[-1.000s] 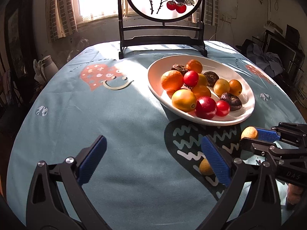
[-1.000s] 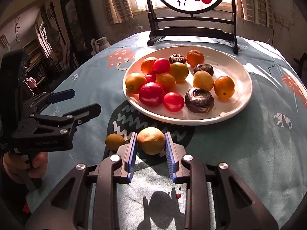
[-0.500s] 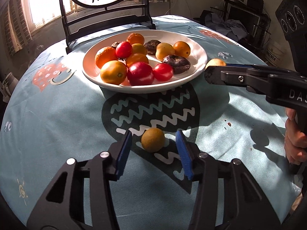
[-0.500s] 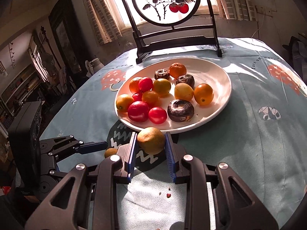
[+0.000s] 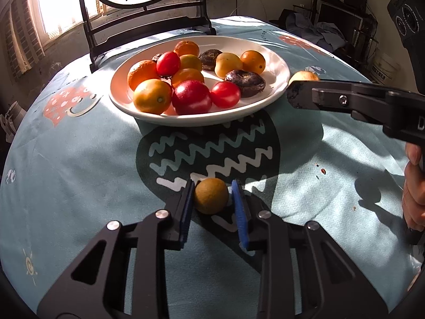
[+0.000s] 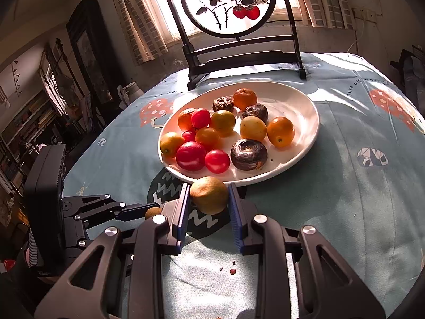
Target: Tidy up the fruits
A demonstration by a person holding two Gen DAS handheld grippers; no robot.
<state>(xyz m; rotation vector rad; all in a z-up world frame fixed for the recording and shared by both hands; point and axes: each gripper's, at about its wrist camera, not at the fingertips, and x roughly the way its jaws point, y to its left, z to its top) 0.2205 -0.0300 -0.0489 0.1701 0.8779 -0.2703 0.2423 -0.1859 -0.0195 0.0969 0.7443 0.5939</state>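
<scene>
A white plate (image 5: 276,63) (image 6: 305,101) holds several orange, red, yellow and dark fruits. My left gripper (image 5: 211,196) sits on the teal cloth with its blue pads around a small brown-green fruit (image 5: 211,195); the left pad touches it and a thin gap shows at the right pad. My right gripper (image 6: 208,199) is shut on a larger yellow-brown fruit (image 6: 209,194) and holds it above the cloth at the plate's near rim. In the left wrist view that fruit (image 5: 302,75) shows at the plate's right edge.
A black stand with a round painted screen (image 6: 231,2) stands behind the plate. The round table's teal cloth (image 5: 79,159) falls away at the edges. Small red crumbs (image 6: 232,271) lie on the cloth. Furniture and clutter surround the table.
My left gripper has closed in around the small brown-green fruit. My right gripper has lifted the yellow-brown fruit and carried it to the plate's rim.
</scene>
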